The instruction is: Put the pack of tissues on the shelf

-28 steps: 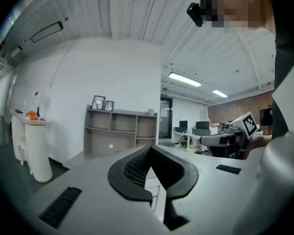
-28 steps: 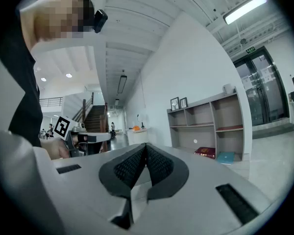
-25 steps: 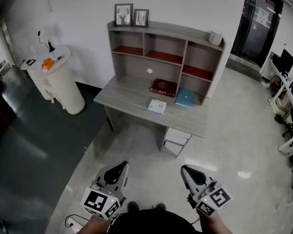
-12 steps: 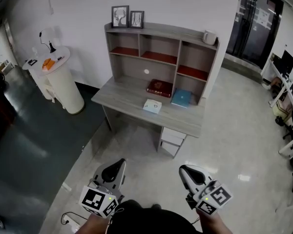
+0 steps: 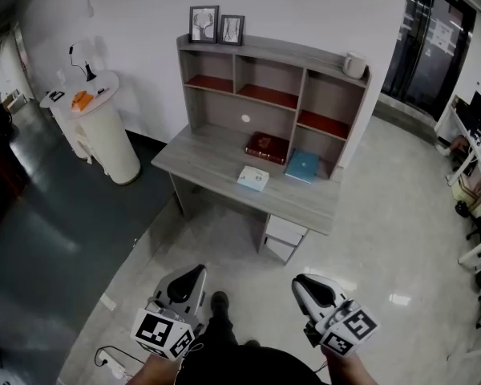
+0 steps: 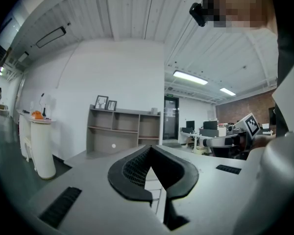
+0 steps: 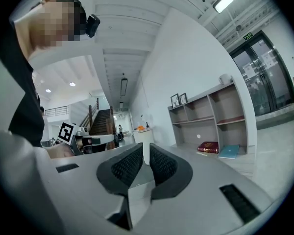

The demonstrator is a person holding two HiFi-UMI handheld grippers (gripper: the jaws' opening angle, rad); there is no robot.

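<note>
Presumably soft, light and crushable, the pale rectangular pack of tissues (image 5: 254, 178) lies flat near the front edge of the grey wooden desk (image 5: 194, 160), below its shelf unit (image 5: 272, 79). Its long axis seems to follow that edge, so grip across the short sides. The left gripper (image 5: 198, 271) and the right gripper (image 5: 298, 281) hang well away from it, closed and empty.

A dark red book (image 5: 267, 146) lies beside a light blue book (image 5: 303, 165). Two framed pictures (image 5: 203, 24) stand side by side, with a white mug (image 5: 353, 64) well apart on their right. Far left, a white round counter (image 5: 104, 131) bears an orange object (image 5: 81, 99).
</note>
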